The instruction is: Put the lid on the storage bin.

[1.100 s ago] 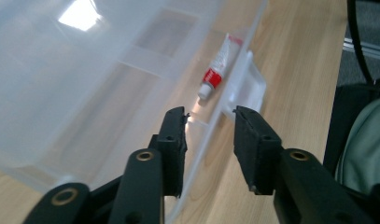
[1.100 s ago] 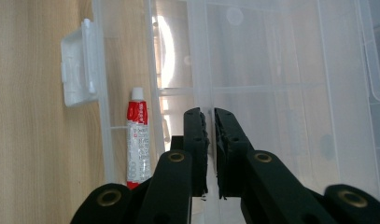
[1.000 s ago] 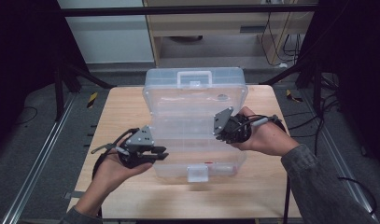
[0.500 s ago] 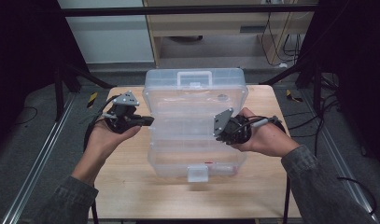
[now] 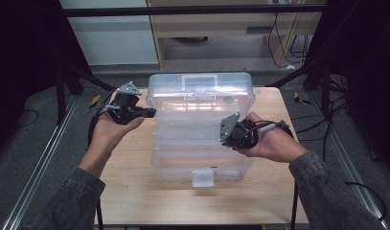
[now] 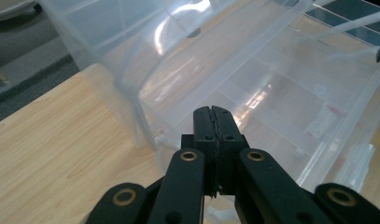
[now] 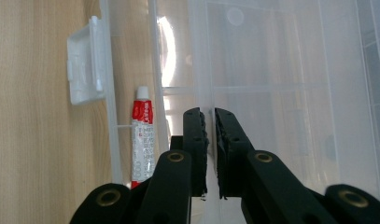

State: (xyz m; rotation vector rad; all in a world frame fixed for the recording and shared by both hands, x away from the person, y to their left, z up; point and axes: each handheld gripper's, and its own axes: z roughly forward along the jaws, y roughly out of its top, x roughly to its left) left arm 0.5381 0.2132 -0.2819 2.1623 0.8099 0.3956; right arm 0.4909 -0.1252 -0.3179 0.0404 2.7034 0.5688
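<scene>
Clear plastic compartment box [image 5: 202, 124] at the wooden table's [image 5: 135, 191] centre; left gripper [image 5: 147, 112] closed empty, right gripper [image 7: 210, 121] pinching a divider wall.

A wooden table [image 5: 135, 191] is seen. A clear plastic box [image 5: 202, 124] is set directly on it.

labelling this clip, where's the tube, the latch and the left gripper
tube [image 7: 142, 140], right gripper view, on its red and white body
latch [image 5: 202, 177], high view, on the white flap at the box's near edge
left gripper [image 6: 214, 122], left gripper view, at the tips of its shut jaws
</scene>
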